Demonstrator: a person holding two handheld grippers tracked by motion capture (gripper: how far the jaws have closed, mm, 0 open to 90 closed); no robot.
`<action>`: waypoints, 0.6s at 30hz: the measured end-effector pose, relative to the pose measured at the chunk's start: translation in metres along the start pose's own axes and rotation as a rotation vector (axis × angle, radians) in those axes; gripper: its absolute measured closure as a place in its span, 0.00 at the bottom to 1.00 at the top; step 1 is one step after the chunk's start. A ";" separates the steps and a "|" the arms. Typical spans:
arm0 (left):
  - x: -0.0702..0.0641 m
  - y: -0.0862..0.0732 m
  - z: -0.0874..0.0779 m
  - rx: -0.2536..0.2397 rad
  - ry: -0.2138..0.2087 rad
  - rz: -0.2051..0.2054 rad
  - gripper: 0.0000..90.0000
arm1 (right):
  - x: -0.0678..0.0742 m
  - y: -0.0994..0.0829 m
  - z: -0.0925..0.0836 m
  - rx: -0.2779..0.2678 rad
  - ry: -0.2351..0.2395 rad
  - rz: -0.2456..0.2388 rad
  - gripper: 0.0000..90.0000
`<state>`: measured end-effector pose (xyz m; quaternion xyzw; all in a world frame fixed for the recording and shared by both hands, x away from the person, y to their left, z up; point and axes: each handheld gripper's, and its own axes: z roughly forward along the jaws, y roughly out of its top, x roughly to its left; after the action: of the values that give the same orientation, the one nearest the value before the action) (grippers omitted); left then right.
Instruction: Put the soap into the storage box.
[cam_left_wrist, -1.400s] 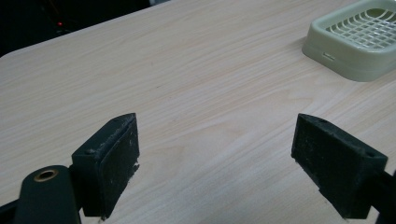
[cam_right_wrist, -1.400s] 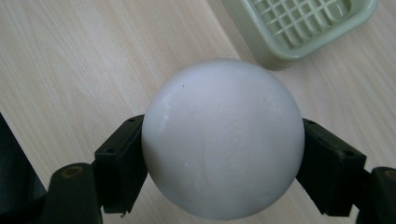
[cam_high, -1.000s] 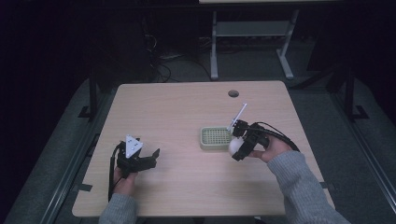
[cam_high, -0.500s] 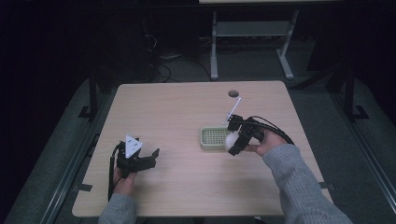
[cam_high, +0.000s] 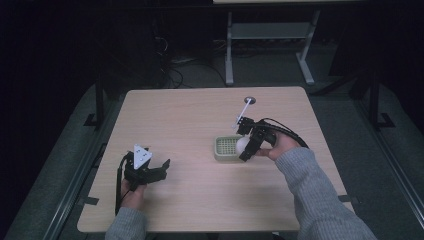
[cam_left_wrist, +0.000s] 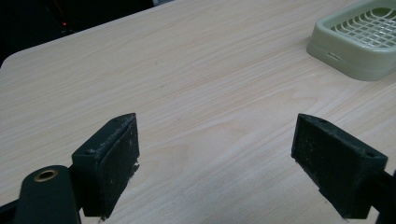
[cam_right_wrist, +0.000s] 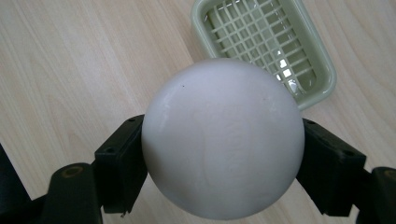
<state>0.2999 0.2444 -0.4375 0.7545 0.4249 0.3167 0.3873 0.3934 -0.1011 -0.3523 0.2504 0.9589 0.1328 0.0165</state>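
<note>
Right claw (cam_high: 246, 148) clamped on white ball (cam_right_wrist: 223, 137), one jaw at 9 o'clock and one at 3 o'clock on the ball's widest part (grip looks centred in the right gripper view). Ball held off the desk (cam_high: 190, 115), not resting on anything. Green slotted tray (cam_right_wrist: 266, 44) ahead of the claw, toward 1 o'clock in the right gripper view; near rim partly hidden behind the ball. In the high view, ball at the tray's 3 o'clock edge (cam_high: 226, 148), overlapping the rim, not yet over the grid centre. Judged step: carry into tray; remaining travel short, toward the tray's middle, then lower. Tray long axis running roughly 11 to 5 o'clock in the right gripper view; a round ball needs no alignment. Left claw (cam_high: 150, 172) wide, holding nothing, low over the desk at 7 o'clock from the tray, well apart. Right hand clearly the nearer.
</note>
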 end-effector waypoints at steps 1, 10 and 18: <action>0.000 0.000 0.000 -0.001 0.001 -0.001 0.16 | 0.000 0.001 0.000 -0.003 0.003 0.000 0.26; 0.000 0.000 0.000 -0.004 0.003 -0.003 0.16 | -0.002 0.013 -0.002 0.002 0.006 -0.010 0.26; 0.001 -0.001 -0.001 -0.001 0.008 0.002 0.16 | -0.006 0.022 -0.002 0.006 -0.001 -0.024 0.26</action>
<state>0.2991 0.2461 -0.4373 0.7536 0.4253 0.3202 0.3855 0.4094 -0.0859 -0.3452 0.2389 0.9622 0.1294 0.0180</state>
